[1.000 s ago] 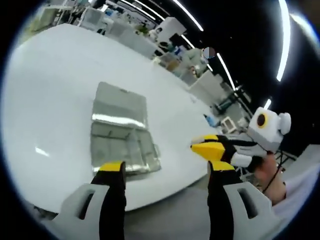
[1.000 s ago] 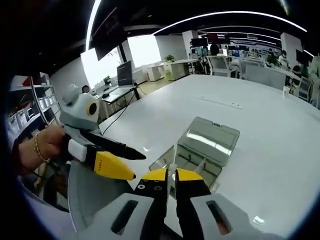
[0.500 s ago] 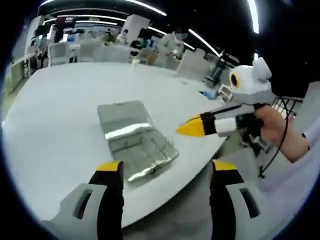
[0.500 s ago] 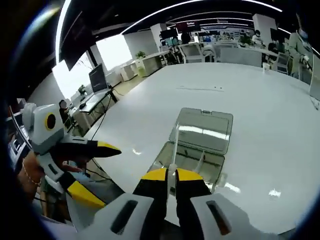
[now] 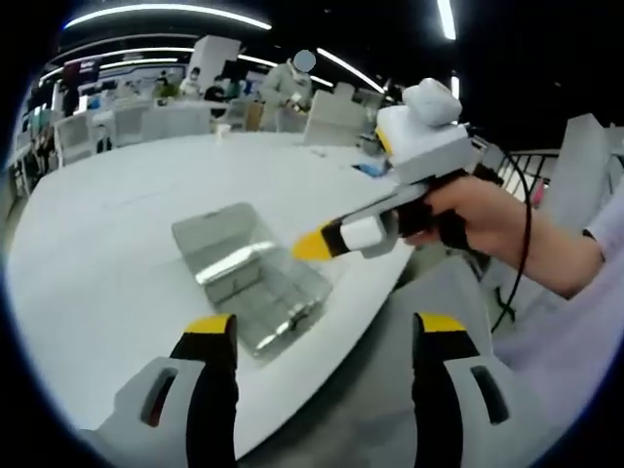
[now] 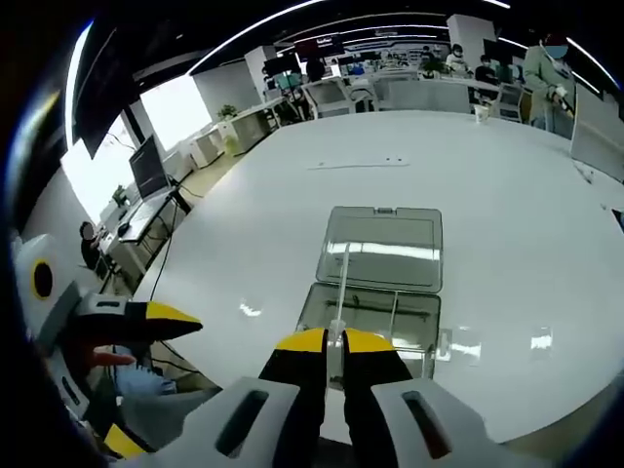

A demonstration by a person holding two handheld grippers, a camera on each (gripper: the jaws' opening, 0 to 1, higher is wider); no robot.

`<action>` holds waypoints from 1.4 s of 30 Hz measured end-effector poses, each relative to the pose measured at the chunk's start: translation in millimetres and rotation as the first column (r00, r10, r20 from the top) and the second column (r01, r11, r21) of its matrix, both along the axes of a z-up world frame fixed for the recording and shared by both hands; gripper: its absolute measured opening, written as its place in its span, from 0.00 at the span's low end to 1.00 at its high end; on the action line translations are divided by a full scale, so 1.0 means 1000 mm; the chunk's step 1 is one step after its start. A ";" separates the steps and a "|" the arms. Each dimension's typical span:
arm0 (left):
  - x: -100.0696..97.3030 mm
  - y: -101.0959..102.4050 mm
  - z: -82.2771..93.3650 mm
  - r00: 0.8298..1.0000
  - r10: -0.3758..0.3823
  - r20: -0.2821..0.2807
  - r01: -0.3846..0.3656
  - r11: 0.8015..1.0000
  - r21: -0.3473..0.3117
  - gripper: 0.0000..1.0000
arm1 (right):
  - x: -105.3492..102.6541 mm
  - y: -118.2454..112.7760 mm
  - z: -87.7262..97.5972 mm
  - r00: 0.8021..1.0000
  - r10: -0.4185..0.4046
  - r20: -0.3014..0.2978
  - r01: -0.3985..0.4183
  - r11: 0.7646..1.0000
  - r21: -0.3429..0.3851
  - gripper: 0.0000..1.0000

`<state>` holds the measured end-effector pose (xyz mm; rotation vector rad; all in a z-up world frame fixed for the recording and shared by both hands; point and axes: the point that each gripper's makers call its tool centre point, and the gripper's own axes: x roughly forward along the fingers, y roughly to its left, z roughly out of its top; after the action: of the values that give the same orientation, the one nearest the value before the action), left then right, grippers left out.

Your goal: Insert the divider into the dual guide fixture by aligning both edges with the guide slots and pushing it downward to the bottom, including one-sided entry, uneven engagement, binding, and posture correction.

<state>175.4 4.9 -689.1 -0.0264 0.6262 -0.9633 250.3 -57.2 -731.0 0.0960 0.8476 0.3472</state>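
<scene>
The right gripper [image 6: 332,341], low centre in its view, pinches the thin clear divider [image 6: 342,283] edge-on, now lined up over the open clear fixture [image 6: 375,283] at frame centre, closer than a second ago. The left gripper [image 5: 327,336] stays spread wide and empty. Insertion looks about to begin.

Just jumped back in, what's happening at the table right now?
A person holds a gripper in each hand above a white table. The right gripper is shut on a thin clear divider, poised over the open clear plastic case that lies flat on the table. The left gripper is open, holding nothing. The divider isn't in the case yet.
</scene>
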 end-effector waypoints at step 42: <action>-0.009 0.027 -0.008 0.997 -0.073 0.007 0.073 0.997 -0.008 0.72 | 0.022 0.012 -0.062 0.988 -0.120 -0.097 0.104 0.983 -0.152 0.00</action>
<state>166.7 32.1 -696.9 -0.0077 0.6207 -1.0366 272.0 -45.4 -792.5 0.0255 0.9661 0.1744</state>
